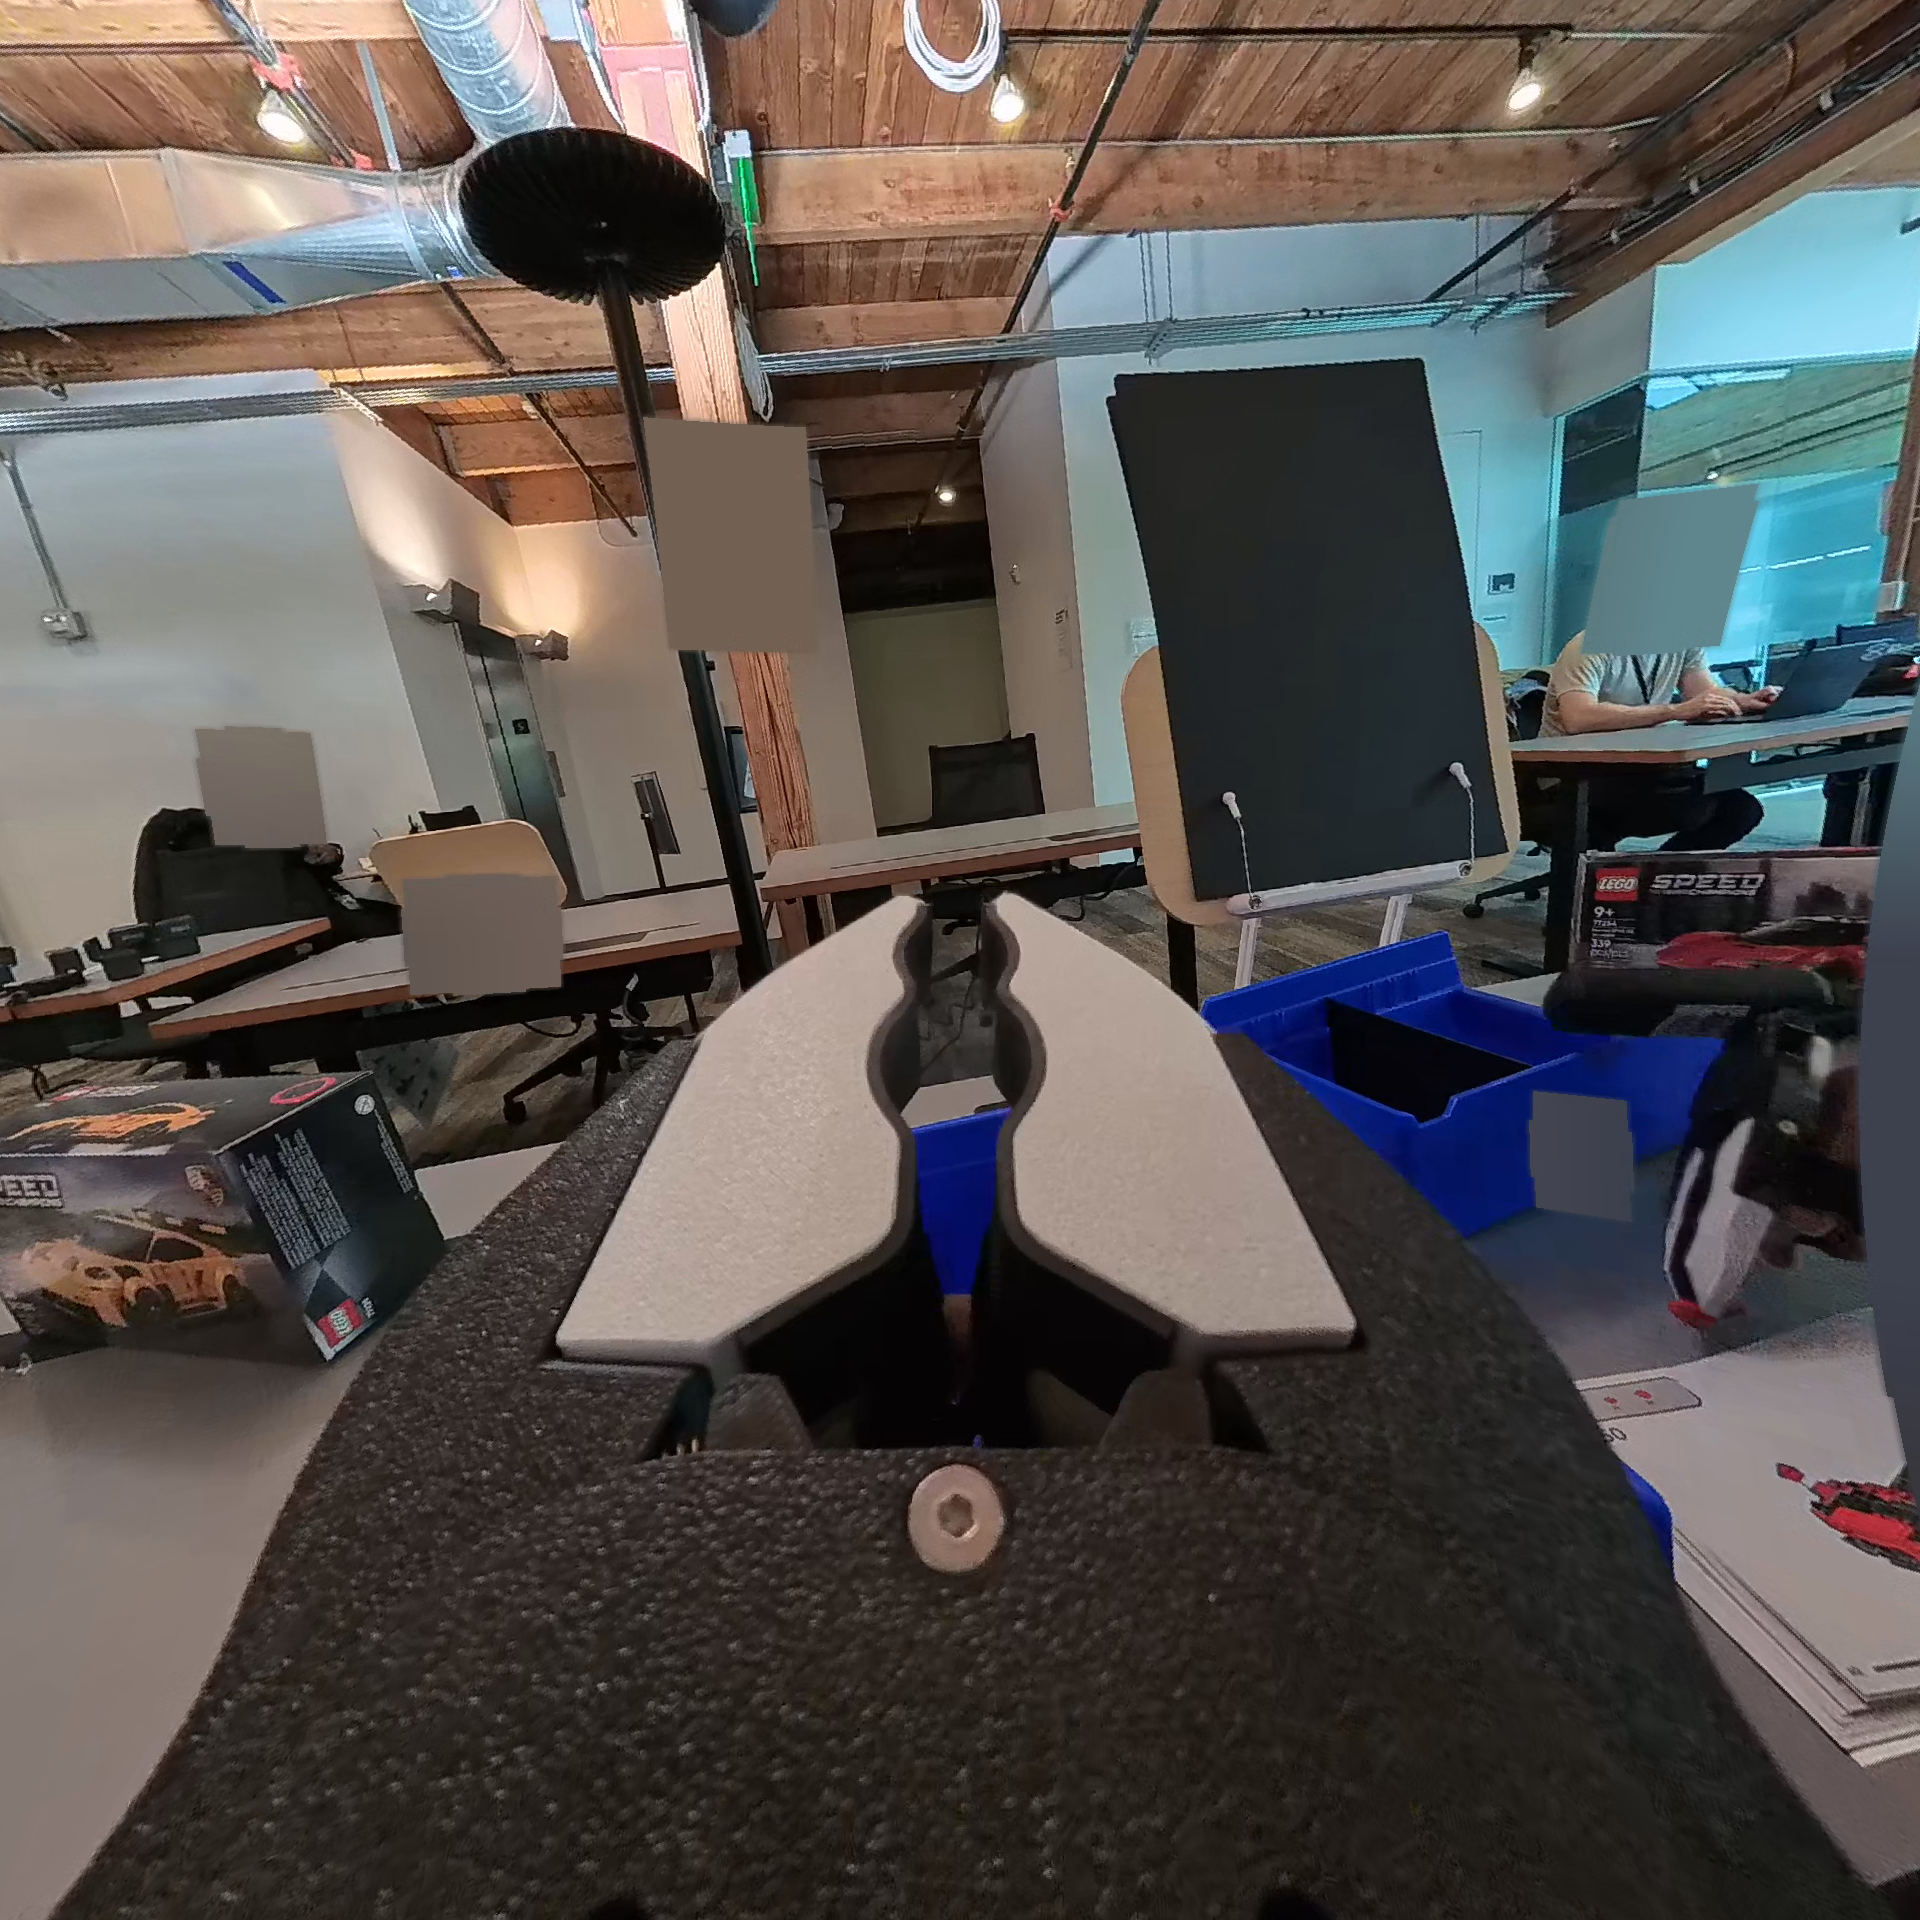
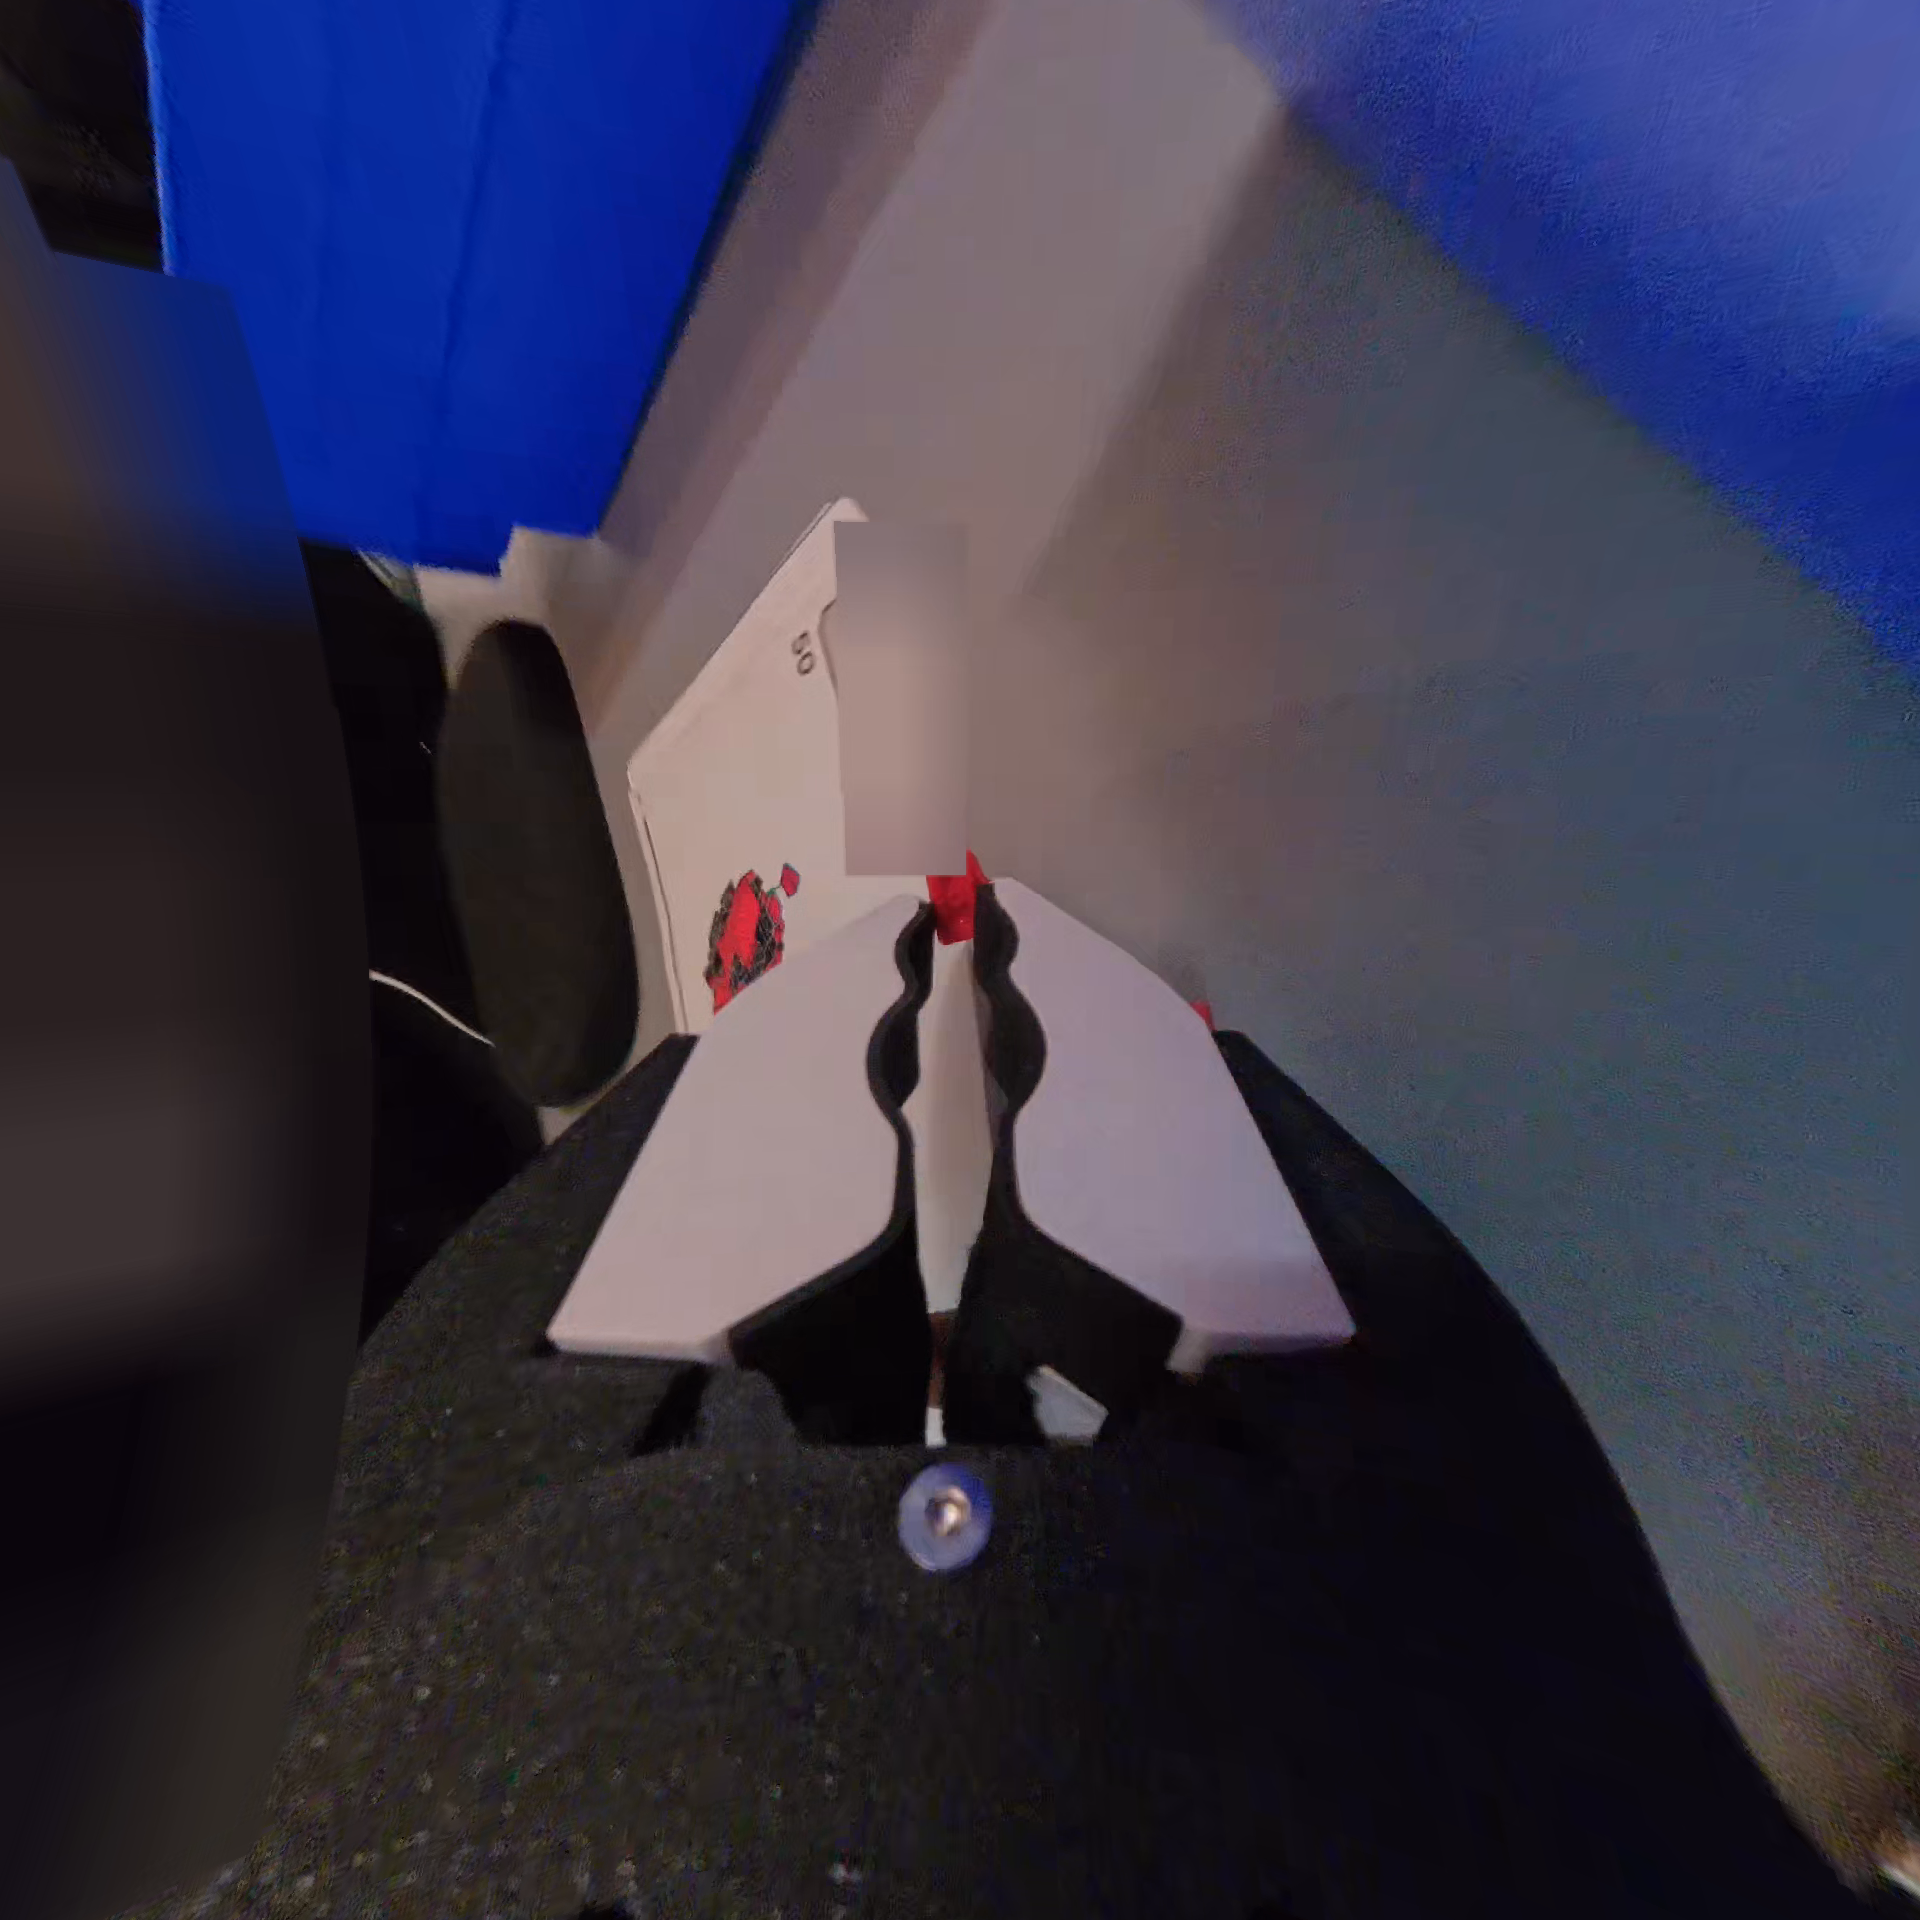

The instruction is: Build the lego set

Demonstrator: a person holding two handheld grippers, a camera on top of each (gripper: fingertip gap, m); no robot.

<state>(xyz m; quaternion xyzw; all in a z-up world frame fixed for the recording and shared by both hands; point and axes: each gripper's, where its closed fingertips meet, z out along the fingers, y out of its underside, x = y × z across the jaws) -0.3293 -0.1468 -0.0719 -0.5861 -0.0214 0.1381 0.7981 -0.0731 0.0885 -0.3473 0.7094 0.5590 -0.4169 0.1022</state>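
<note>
The left claw [image 1: 956,914] is raised and level, pointing toward 12 o'clock over the counter [image 1: 187,1507], its fingers nearly together with a thin gap and nothing between them. Past its tips the counter ends and open floor and other desks lie beyond. A blue bin [image 1: 1475,1081] with a black divider sits at 1 o'clock; a second blue bin shows just under the fingers. At 9 o'clock a dark box [image 1: 208,1216] with an orange car pictured on it lies near the counter's left edge. At 2 o'clock a box showing a red car [image 1: 1714,914] stands behind the bin. At 4 o'clock the booklet [image 1: 1787,1558] lies flat, open to a page with a red model.

The right claw [image 2: 956,920] is tipped down close to the counter [image 2: 1455,935], hemmed in by blue bin walls [image 2: 436,270] at 11 and 1 o'clock, with a dark blurred shape at 9 o'clock. It is clenched on a small red brick [image 2: 951,909] at its very tips, just above the booklet [image 2: 748,790]. In the left wrist view this claw [image 1: 1704,1314] shows blurred at 3 o'clock, a red bit at its tip, over the counter beside the booklet.
</note>
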